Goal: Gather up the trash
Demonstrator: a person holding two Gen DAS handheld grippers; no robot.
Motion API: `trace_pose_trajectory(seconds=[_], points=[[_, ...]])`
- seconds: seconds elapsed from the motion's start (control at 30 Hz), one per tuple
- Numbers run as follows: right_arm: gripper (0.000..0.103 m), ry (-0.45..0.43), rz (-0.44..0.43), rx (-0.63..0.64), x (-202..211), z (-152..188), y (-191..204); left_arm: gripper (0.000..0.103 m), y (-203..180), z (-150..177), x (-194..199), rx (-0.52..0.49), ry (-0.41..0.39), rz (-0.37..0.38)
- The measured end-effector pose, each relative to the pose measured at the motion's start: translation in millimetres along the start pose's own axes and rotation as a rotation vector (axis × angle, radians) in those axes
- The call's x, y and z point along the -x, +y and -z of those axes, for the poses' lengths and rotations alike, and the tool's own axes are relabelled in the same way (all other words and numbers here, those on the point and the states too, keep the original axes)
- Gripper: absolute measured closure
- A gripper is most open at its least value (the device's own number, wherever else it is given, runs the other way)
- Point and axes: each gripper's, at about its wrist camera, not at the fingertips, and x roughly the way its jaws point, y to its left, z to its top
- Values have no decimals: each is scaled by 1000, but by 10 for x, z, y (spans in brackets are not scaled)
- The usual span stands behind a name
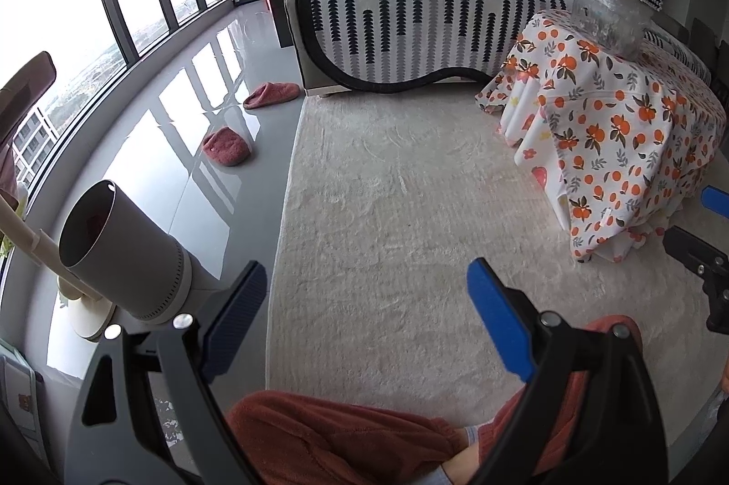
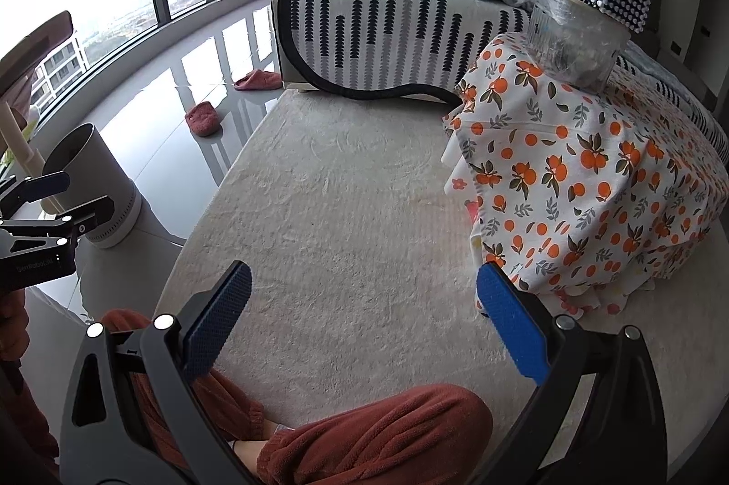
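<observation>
My left gripper (image 1: 367,319) is open and empty, held above a cream rug (image 1: 401,184). My right gripper (image 2: 364,321) is also open and empty above the same rug (image 2: 346,184). A grey cylindrical trash bin (image 1: 118,252) stands on the glossy floor just left of the left gripper; it also shows in the right wrist view (image 2: 91,184). A clear plastic container (image 1: 608,16) sits on a low table draped in an orange-print cloth (image 1: 628,130), seen too in the right wrist view (image 2: 574,43). No loose trash shows on the rug.
Two pink slippers (image 1: 225,145) (image 1: 271,95) lie on the grey floor. A sofa with a patterned blanket (image 1: 410,25) stands behind the rug. The person's red-trousered legs (image 2: 373,435) are crossed below the grippers. Large windows run along the left.
</observation>
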Motion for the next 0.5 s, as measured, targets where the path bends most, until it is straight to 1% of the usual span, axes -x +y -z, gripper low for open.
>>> trace_pose_trajectory(seconds=[0.23, 0.5], points=[[7, -4, 2, 6, 22, -15, 20, 14, 27, -4, 16, 12, 1, 14], [7, -2, 0, 7, 23, -20, 31, 14, 37, 4, 22, 11, -4, 6]])
